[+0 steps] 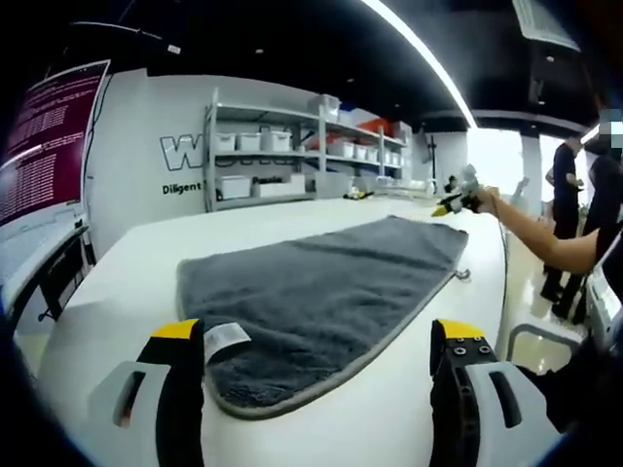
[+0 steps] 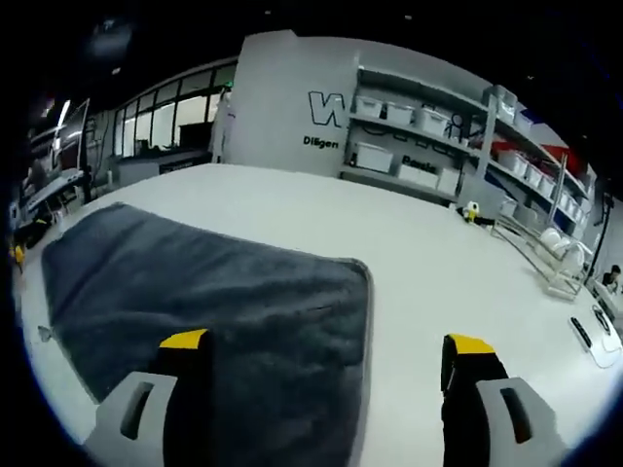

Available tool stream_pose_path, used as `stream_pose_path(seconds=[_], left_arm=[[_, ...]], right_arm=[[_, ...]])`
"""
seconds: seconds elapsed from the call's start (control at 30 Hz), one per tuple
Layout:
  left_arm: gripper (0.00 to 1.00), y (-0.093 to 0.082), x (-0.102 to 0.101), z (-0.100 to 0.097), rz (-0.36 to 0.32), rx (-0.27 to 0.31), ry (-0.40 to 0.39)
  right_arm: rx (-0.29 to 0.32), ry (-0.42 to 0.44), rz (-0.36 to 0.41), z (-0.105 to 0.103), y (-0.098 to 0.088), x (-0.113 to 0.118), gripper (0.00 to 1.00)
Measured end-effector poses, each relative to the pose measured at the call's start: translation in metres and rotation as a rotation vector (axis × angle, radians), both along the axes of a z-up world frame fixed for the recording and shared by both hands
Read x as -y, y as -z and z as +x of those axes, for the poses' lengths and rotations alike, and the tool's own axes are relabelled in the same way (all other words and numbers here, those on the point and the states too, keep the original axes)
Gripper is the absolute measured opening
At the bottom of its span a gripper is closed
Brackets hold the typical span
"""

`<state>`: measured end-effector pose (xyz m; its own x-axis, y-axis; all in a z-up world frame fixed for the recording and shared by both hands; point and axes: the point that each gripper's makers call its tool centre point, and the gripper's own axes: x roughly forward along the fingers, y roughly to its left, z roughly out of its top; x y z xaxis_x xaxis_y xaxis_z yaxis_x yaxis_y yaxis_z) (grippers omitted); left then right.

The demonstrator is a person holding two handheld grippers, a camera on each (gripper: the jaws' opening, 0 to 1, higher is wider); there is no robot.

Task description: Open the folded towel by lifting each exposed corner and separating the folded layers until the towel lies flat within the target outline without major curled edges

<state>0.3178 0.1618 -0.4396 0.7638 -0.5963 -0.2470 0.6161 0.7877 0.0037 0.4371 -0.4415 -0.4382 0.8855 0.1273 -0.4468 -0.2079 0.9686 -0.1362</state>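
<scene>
A dark grey towel lies spread on the white table, with a white label at its near corner. My left gripper hovers open over the towel's near edge, one jaw beside the label, nothing between the jaws. Past the towel's far end, a person's hand holds my right gripper above the table. In the right gripper view the same towel stretches away to the left. My right gripper is open, its left jaw over the towel's corner and its right jaw over bare table.
Metal shelves with white bins stand along the back wall. A small yellow object and a wire rack sit on the table's far side. A person stands at the right, and a magenta poster hangs at the left.
</scene>
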Motion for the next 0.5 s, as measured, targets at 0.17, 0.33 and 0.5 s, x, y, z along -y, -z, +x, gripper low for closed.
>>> stream_pose_path(seconds=[0.17,0.33,0.5], left_arm=[[0.98,-0.001,-0.001,-0.004,0.002,-0.006,-0.001],[0.99,-0.001,-0.003,-0.011,0.004,-0.010,-0.008],[0.99,-0.002,-0.006,-0.022,0.005,-0.010,-0.015]], right_arm=[[0.017,-0.057,0.017,-0.027,0.001,-0.022,0.99],[0.025,-0.112,0.005,-0.053,0.005,-0.042,0.99],[0.033,-0.151,0.009,-0.081,0.011,-0.052,0.99]])
